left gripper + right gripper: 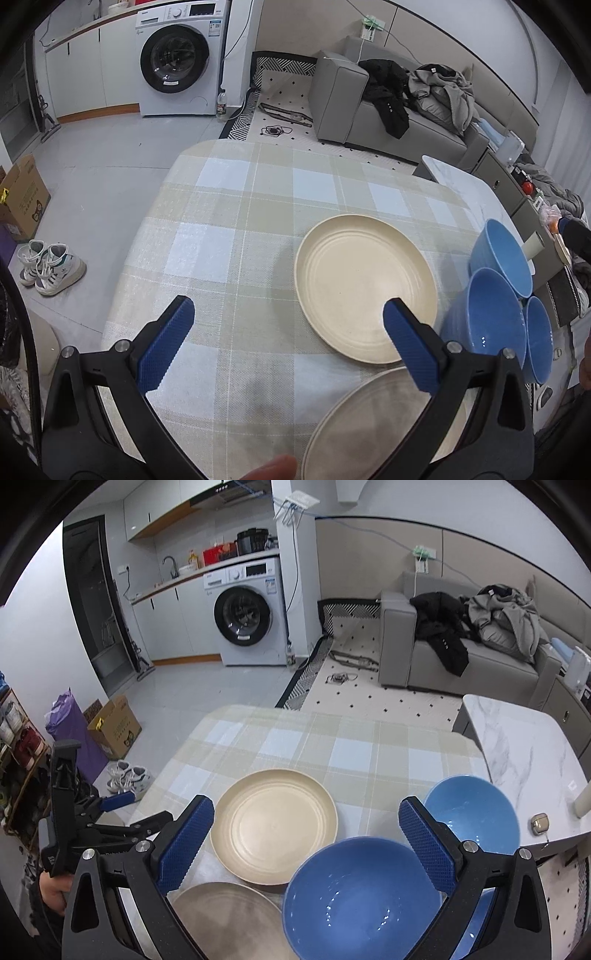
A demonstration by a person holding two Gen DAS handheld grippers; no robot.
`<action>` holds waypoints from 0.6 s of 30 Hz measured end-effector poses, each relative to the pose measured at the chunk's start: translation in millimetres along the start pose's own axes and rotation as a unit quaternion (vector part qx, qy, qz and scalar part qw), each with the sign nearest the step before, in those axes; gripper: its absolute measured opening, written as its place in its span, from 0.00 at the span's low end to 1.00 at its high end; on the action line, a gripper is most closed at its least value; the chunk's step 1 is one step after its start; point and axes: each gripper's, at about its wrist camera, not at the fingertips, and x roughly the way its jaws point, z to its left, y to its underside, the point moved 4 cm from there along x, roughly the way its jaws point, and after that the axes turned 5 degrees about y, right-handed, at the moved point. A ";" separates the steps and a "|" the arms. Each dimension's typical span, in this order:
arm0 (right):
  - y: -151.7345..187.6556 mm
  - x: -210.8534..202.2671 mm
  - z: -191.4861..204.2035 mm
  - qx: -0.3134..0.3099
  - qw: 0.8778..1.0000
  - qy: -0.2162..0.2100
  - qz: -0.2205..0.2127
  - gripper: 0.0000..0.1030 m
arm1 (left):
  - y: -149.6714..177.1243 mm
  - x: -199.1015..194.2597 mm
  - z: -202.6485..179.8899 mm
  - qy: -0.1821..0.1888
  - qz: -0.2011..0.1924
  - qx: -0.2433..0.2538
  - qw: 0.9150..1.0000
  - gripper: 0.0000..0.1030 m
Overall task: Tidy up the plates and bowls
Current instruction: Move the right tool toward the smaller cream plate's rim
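Both my grippers, left (288, 321) and right (306, 821), hung wide open, empty | cream ridged plastic plate (365, 288) flat on checked tablecloth (229, 206), glossy blue bowls (364, 897) beside | looked light, stiff, slippery: rim grip.

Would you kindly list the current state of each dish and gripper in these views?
Left gripper: open, holding nothing, above the tablecloth.
Right gripper: open, holding nothing, over the dishes.
Cream plate: upright, empty, flat on the cloth.
Grey plate: upright, empty, nearest the camera.
Near blue bowl: upright, empty.
Far blue bowl: upright, empty.
Third blue bowl: upright, contents unclear.
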 end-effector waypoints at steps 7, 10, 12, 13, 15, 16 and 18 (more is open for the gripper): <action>1.9 52.9 -6.5 -0.017 0.999 -0.001 0.045 0.99 | -2.3 30.0 1.4 -0.012 0.020 -0.006 1.000 0.99; 3.4 75.6 -11.0 -0.023 0.998 0.004 0.065 0.99 | -3.2 43.5 0.4 -0.012 0.031 -0.009 0.999 0.99; 4.4 88.7 -14.1 -0.026 0.997 0.005 0.076 0.99 | -3.2 51.1 0.1 -0.013 0.037 -0.010 0.999 0.99; 5.3 94.9 -15.6 -0.028 0.996 0.005 0.083 0.99 | -3.6 56.0 0.3 -0.015 0.041 -0.010 0.999 0.99; 7.0 107.4 -19.0 -0.030 0.995 0.007 0.096 0.99 | -4.0 63.3 0.2 -0.017 0.045 -0.008 0.999 0.99; 8.7 114.4 -20.7 -0.032 0.994 0.007 0.104 0.99 | -4.4 66.6 0.5 -0.018 0.047 -0.008 0.999 0.99; 11.3 125.1 -21.8 -0.036 0.993 0.007 0.116 0.99 | -5.6 73.6 1.6 -0.020 0.051 -0.008 0.998 0.99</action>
